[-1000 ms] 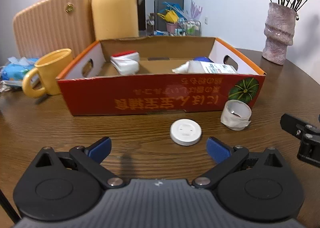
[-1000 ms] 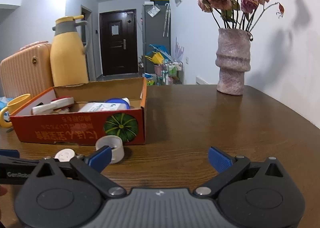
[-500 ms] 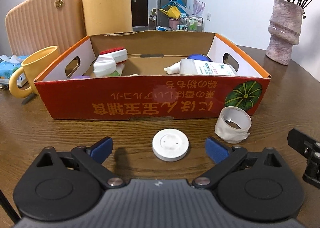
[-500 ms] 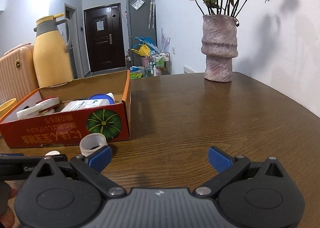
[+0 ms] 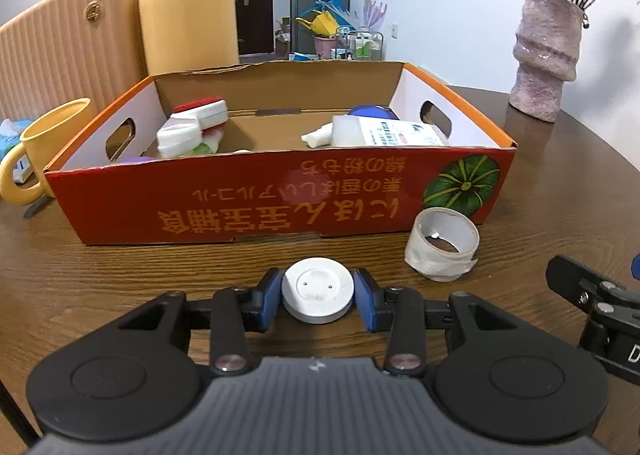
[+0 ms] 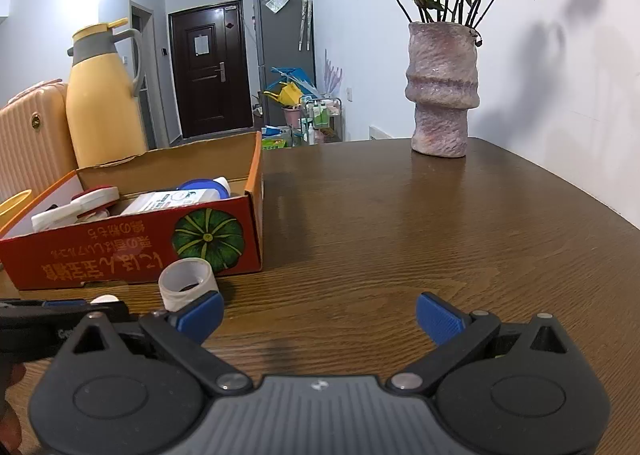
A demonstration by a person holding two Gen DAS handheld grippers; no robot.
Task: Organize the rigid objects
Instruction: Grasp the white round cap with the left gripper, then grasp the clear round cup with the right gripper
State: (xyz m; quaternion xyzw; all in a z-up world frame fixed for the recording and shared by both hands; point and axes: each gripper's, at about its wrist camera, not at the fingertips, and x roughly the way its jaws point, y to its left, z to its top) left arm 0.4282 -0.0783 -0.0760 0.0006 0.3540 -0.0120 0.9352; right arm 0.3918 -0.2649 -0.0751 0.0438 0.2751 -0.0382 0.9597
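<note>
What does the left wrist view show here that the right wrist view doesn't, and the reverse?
Left wrist only: the left gripper, whose jaws have just been closing, pressing the round white plastic disc; the whole yellow ceramic mug.
Right wrist only: the right gripper, open and empty; the dark door.
Both: the red cardboard box, the white tape roll, the pink vase.

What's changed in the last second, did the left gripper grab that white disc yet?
Yes. The left gripper came forward around the white disc and its jaws have just been closing onto it. The tape roll, box and open right gripper stayed as they were.
</note>
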